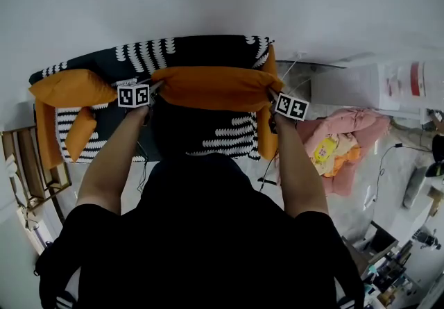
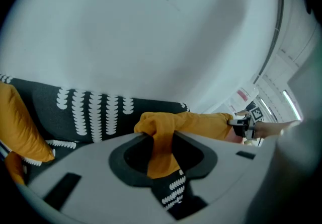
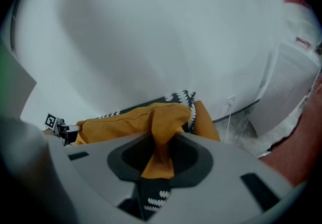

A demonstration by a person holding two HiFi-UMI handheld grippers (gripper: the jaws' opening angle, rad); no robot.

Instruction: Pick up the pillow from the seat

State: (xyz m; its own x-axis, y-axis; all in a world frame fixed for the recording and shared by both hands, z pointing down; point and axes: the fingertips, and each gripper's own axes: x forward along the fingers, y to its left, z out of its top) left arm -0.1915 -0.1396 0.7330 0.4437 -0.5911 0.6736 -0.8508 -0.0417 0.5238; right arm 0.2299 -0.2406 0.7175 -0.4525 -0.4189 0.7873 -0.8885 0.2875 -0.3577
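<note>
An orange pillow point(image 1: 218, 87) hangs stretched between my two grippers, above the black seat point(image 1: 229, 135) with white scallop print. My left gripper point(image 1: 149, 94) is shut on the pillow's left corner. In the left gripper view the orange cloth point(image 2: 162, 140) is bunched between the jaws, with black patterned fabric below it. My right gripper point(image 1: 274, 103) is shut on the right corner, and the right gripper view shows the orange fold point(image 3: 160, 142) pinched in its jaws. Each gripper view shows the other gripper at the pillow's far end.
A second orange pillow point(image 1: 73, 87) and a small orange cushion point(image 1: 80, 132) lie on the sofa's left part. A wooden rack point(image 1: 28, 169) stands left of the sofa. Pink bedding point(image 1: 343, 144) lies on the floor to the right, near a white cabinet point(image 1: 347, 85).
</note>
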